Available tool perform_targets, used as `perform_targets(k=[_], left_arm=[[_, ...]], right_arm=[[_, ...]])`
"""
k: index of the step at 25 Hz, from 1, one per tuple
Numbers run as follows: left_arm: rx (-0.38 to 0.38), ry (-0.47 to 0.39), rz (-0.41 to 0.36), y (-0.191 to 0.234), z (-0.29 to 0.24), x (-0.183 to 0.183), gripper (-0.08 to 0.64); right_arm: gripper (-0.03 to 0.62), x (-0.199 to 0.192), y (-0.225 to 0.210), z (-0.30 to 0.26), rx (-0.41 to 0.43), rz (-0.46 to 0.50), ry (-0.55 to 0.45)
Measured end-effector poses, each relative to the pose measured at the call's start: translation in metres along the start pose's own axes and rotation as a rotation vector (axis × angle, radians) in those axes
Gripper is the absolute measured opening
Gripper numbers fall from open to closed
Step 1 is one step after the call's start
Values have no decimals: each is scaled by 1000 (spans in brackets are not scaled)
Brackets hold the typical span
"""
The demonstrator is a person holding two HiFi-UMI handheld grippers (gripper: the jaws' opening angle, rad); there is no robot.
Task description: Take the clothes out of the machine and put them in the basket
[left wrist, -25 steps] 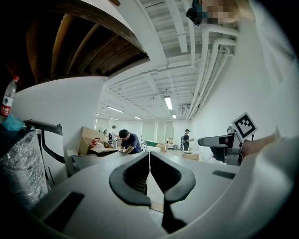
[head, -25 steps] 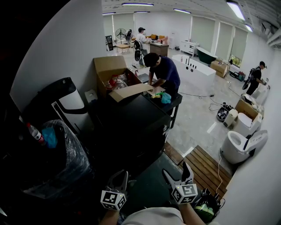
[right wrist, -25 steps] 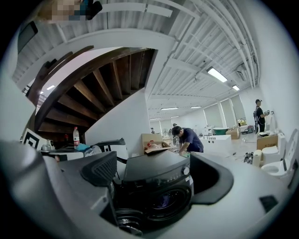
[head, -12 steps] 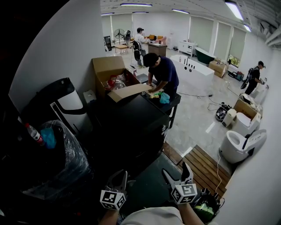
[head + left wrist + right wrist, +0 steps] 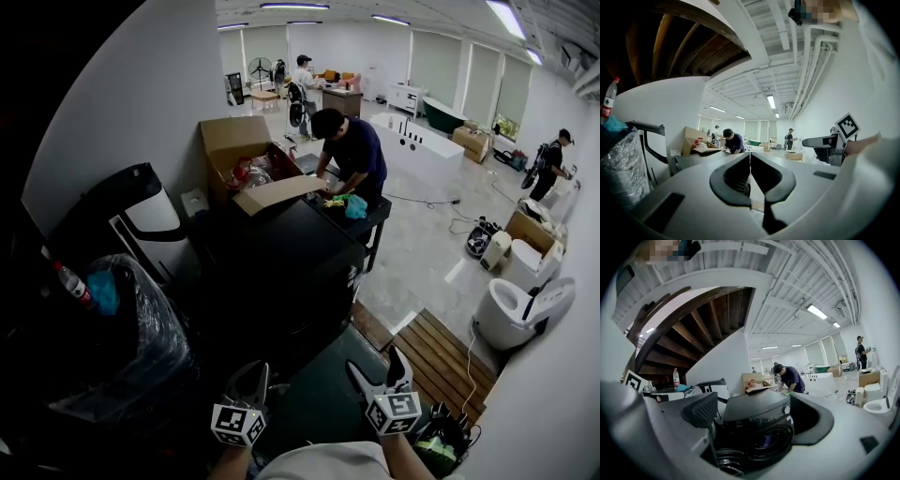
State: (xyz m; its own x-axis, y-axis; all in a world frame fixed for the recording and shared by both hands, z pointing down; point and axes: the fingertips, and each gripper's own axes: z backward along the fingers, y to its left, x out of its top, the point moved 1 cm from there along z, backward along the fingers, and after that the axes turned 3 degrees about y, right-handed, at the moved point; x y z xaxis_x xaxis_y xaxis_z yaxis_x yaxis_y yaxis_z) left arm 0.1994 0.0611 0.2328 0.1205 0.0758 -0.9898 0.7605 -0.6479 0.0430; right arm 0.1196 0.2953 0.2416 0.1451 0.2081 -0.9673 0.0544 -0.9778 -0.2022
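Evidently nothing is gripped yet. Head view: the left gripper (image 5: 251, 380) and right gripper (image 5: 375, 367) sit low and side by side. Both point at the black front-loading washing machine (image 5: 281, 253) just ahead, probably to line up on its door.

Left gripper view: its jaws are pressed together on nothing.

Right gripper view: its jaws stand wide apart and empty, framing the machine's round glass door (image 5: 765, 441), seemingly shut. Clothes behind it are too dim to confirm, and no basket is evident. Panel lettering and the clear plastic bottle's (image 5: 676, 378) red label are unreadable.
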Motion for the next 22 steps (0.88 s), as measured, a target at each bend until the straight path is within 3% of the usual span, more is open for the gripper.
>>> perform_targets(k=[10,22], left_arm=[[117,16,27,-23,-45,-4,21],[395,14,46,-80,-112,20,21]], right_arm=[[469,16,-49,-37,137,35,33],[468,54,-163,-93,369,78,89]])
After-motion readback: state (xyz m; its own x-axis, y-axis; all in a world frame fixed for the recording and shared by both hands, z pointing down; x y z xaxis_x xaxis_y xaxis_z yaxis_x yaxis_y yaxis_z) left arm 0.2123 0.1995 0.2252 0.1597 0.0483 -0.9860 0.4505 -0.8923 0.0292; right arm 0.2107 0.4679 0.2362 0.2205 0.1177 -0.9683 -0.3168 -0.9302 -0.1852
